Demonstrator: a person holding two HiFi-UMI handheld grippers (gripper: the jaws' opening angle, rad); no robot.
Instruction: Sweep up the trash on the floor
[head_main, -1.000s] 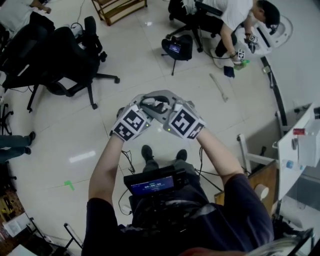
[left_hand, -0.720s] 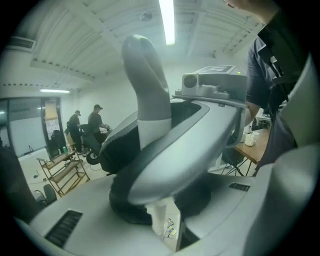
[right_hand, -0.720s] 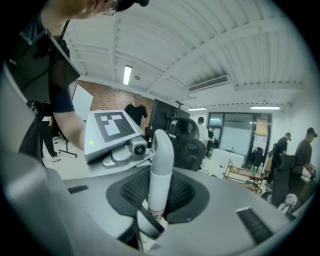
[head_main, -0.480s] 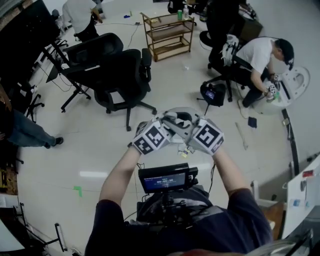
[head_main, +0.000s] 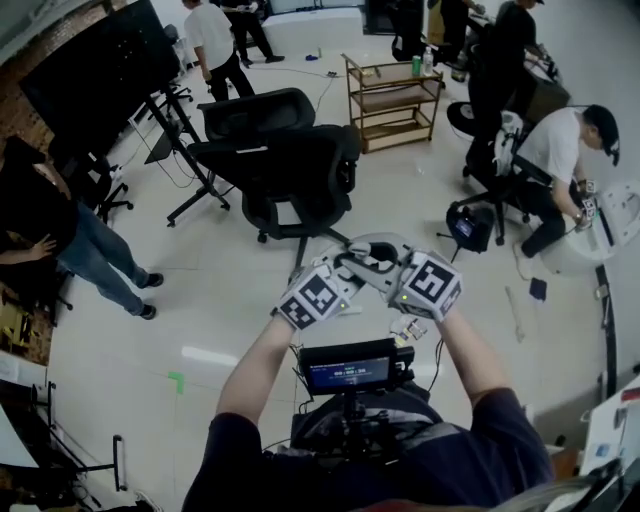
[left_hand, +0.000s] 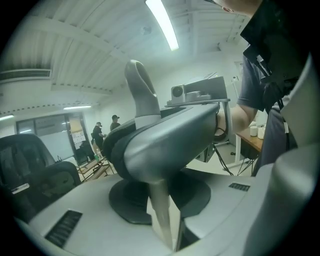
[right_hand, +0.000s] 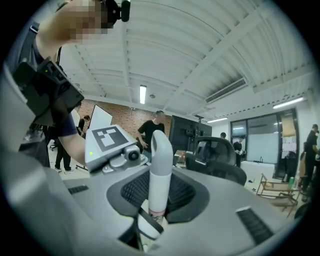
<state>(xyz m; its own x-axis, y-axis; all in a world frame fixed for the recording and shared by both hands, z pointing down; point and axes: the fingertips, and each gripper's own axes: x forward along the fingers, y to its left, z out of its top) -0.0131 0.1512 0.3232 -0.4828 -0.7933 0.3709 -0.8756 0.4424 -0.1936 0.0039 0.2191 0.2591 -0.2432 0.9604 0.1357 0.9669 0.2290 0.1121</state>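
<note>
Both grippers are held up close together in front of my chest, left gripper (head_main: 345, 268) and right gripper (head_main: 385, 268), marker cubes facing up. In the right gripper view a white handle with a slanted grey cap (right_hand: 159, 172) stands upright between the jaws of the right gripper (right_hand: 150, 227), which are shut on it. In the left gripper view a pale stick (left_hand: 161, 212) is clamped in the left gripper (left_hand: 167, 235) and runs up behind the right gripper's grey body; a grey cap (left_hand: 140, 85) shows above. A pale strip (head_main: 515, 312) and a dark blue scrap (head_main: 538, 289) lie on the floor at right.
Two black office chairs (head_main: 290, 165) stand just ahead, a wooden cart (head_main: 392, 95) behind them. A person in a white shirt (head_main: 560, 145) bends over at right; another stands at left (head_main: 95, 250). A black screen on a stand (head_main: 100, 70) is far left. Green tape (head_main: 177, 381) marks the floor.
Both grippers stayed side by side and rose together. The head view swung up from the floor at my feet toward the chairs, cart and people across the room.
</note>
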